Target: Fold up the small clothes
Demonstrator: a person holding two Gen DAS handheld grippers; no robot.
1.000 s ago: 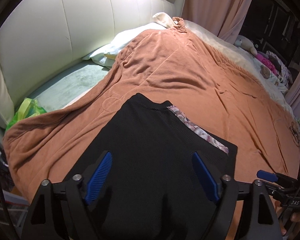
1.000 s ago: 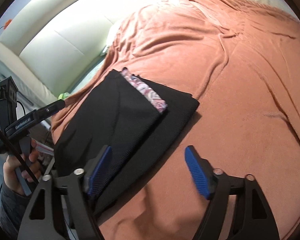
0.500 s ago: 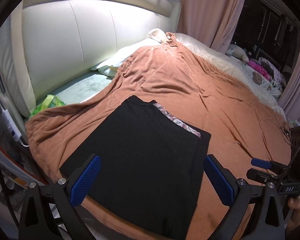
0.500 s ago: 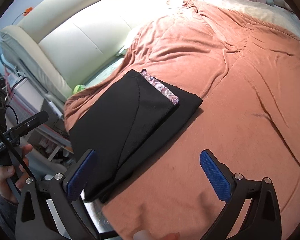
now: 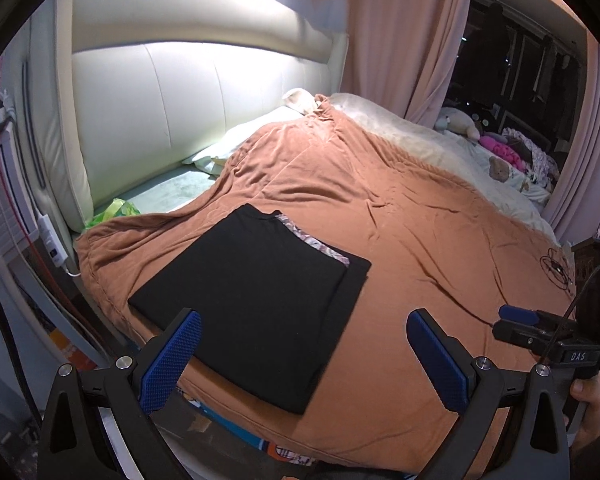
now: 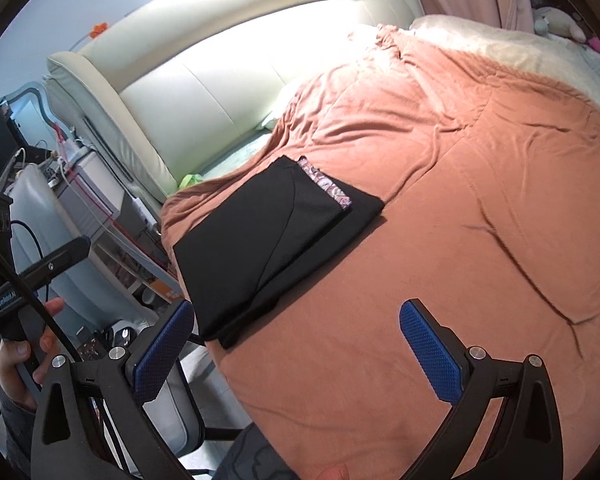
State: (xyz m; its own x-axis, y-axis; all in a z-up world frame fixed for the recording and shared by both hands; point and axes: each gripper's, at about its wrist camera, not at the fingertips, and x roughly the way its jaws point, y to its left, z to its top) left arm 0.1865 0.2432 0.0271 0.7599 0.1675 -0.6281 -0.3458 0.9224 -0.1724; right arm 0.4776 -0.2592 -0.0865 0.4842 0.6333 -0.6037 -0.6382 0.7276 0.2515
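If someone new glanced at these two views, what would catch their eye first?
The folded black garment, with a patterned strip showing along its far edge, lying near the rust-orange blanket's near corner. Behind it rises a bright cream headboard. Both the left gripper and right gripper stand open above the bed, holding nothing.

the near edge of the black garment (image 5: 256,304) is being partly covered by the blue pad of the left gripper (image 5: 304,356). the hand (image 5: 592,412) at the right border is being cut off by the frame. the plush toys (image 5: 496,148) by the window are being rendered too small to identify. the clutter (image 6: 112,264) beside the bed is being left indistinct.
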